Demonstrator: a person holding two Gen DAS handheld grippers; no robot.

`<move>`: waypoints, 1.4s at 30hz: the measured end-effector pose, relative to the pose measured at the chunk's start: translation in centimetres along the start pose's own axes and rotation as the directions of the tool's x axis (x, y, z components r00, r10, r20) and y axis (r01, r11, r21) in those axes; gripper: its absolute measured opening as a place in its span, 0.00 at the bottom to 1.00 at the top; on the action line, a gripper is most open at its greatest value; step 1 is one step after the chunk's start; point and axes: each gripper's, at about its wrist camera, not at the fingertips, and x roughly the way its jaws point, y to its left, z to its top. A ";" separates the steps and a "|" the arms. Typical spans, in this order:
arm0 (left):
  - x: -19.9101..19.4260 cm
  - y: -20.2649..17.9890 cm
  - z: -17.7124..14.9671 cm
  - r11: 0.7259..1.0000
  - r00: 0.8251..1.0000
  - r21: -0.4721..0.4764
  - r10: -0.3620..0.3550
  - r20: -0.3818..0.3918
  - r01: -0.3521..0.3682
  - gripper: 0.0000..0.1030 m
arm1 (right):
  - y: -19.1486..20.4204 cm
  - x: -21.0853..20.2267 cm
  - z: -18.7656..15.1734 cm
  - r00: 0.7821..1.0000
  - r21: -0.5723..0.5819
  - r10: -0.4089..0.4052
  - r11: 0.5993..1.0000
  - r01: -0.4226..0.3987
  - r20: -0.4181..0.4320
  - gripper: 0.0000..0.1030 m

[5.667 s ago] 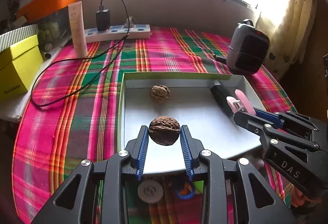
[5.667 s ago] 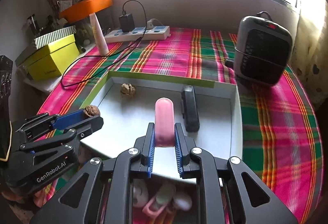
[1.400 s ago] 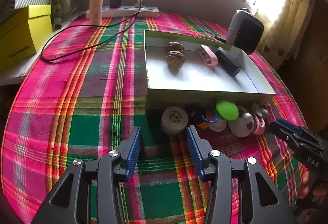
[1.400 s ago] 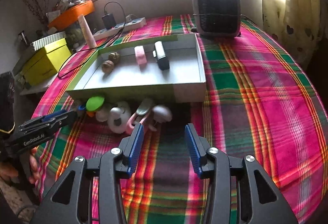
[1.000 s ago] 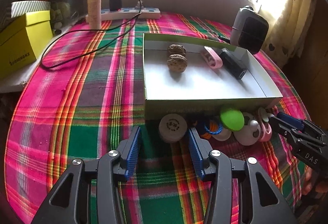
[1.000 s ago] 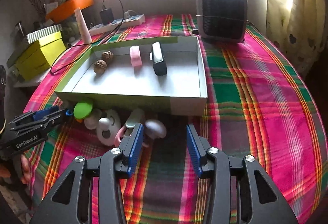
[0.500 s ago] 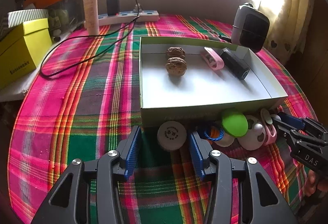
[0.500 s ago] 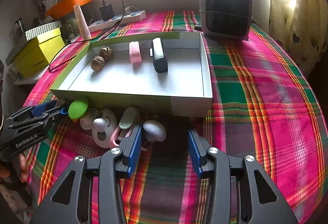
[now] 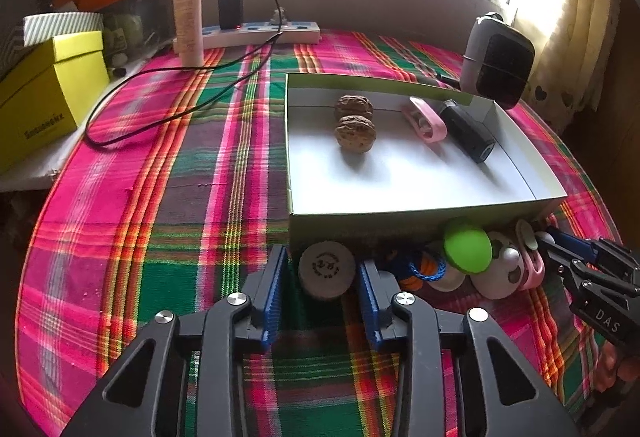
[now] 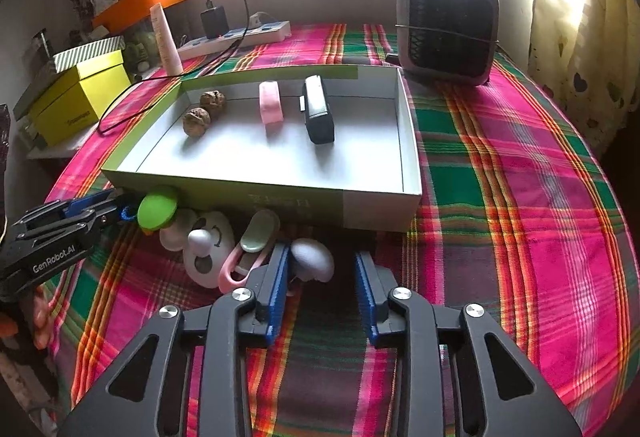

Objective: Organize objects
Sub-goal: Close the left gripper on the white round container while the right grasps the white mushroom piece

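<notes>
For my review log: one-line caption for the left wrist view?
Open left gripper straddles a round grey disc lying on the plaid cloth before the box.

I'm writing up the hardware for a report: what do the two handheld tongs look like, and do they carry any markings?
Both tongs, left and right, are matte black frames with triangular cut-outs, silver screw heads and ribbed blue fingers. Seen from across, the left one's side reads "GenRobot.AI" in white and the right one's reads "DAS". No cables or sleeves are visible.
</notes>
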 end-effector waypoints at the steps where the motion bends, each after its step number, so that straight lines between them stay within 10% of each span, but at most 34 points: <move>1: 0.0 0.0 0.0 1.000 1.000 0.001 0.001 0.000 -0.001 0.28 | 0.0 0.0 0.0 1.000 -0.001 -0.002 1.000 0.002 0.002 0.25; 42: -2.6 -0.3 0.4 0.999 0.998 -0.004 -0.041 0.037 0.042 0.25 | -0.9 -2.3 0.4 0.999 0.019 0.000 1.000 -0.001 0.054 0.22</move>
